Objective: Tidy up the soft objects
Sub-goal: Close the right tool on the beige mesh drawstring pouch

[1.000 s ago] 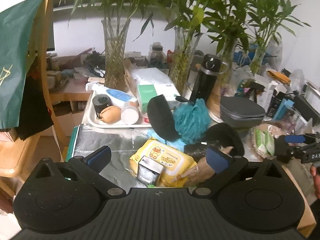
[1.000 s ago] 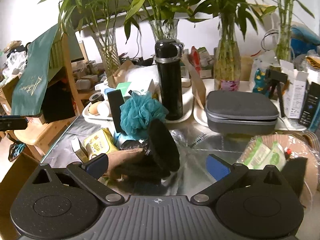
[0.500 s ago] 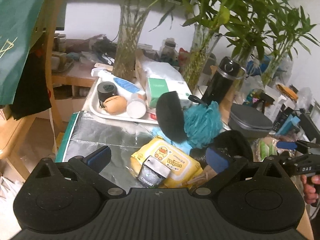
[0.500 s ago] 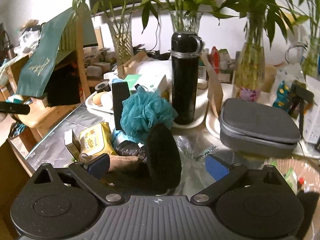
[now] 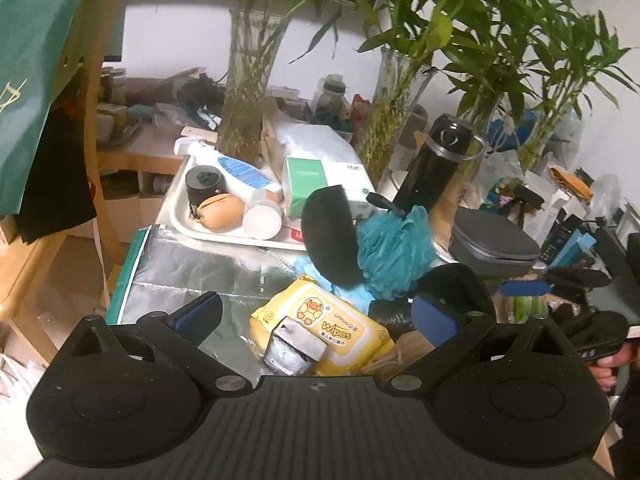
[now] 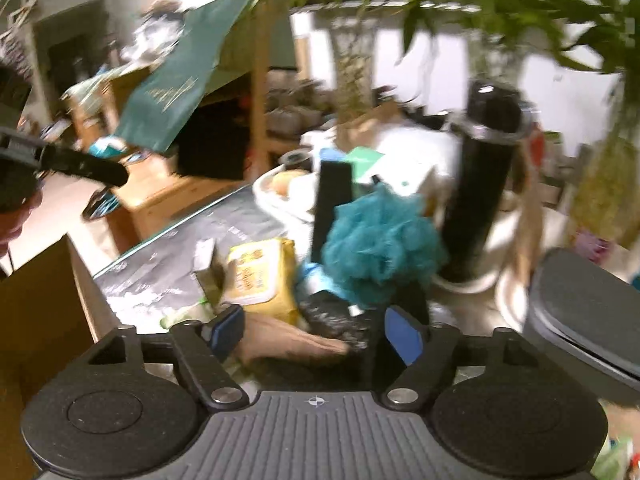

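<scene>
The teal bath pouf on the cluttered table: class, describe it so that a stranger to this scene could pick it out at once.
Find the tall black thermos flask standing among the vases of bamboo. Just in front of its base sits the teal bath pouf, a ruffled mesh ball with a black pad leaning at its left side. Nothing else on the table is both teal and frilly; the yellow wipes pack nearby is flat and printed.

Right gripper (image 6: 316,338): you've swung it left; your view is now motion-blurred.
Jaws: narrower than a second ago, flanking the tan glove (image 6: 288,344).
Left gripper (image 5: 316,314): you've raised it, looking down more steeply.
</scene>
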`<state>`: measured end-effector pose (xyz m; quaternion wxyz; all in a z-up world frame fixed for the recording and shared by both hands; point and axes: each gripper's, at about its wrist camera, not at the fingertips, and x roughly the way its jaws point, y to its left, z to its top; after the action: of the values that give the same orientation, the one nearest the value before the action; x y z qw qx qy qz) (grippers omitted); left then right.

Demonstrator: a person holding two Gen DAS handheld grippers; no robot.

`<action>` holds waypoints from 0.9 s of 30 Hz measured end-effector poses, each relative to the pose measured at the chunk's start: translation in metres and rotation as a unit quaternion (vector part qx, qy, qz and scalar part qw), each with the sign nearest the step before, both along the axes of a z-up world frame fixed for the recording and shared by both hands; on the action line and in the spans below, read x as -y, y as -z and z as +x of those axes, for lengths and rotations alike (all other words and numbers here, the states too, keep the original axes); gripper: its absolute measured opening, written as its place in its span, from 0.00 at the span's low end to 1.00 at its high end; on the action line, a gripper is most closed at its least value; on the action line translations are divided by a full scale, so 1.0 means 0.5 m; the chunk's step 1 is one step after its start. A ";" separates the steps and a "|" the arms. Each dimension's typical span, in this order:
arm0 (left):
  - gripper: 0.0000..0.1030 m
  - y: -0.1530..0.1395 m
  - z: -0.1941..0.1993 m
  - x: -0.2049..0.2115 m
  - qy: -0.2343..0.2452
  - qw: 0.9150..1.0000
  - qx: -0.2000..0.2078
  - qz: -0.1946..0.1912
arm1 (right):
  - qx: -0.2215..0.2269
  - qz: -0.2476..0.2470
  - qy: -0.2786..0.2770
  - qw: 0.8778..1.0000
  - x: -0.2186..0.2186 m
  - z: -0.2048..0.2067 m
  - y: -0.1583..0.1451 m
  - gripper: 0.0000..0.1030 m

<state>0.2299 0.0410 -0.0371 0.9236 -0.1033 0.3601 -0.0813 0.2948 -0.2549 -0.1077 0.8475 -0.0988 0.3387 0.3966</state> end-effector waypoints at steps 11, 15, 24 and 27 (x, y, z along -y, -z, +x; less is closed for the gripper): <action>1.00 0.007 0.013 -0.003 -0.003 1.000 -0.020 -0.014 | -0.062 -0.070 -0.079 0.992 -0.086 0.056 0.067 0.60; 1.00 0.009 0.015 -0.004 -0.006 0.999 -0.025 -0.024 | -0.076 -0.090 -0.085 0.989 -0.101 0.064 0.084 0.42; 1.00 0.016 0.023 -0.011 -0.014 0.999 -0.036 -0.028 | -0.050 -0.092 -0.106 0.989 -0.100 0.036 0.058 0.10; 1.00 0.020 0.026 -0.013 -0.016 0.999 -0.039 -0.029 | -0.022 -0.071 -0.091 0.993 -0.091 0.031 0.024 0.09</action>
<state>0.2431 0.0474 -0.0468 0.9065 -0.1390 0.3919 -0.0730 0.3106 -0.2096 -0.1198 0.7909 -0.1799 0.3745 0.4492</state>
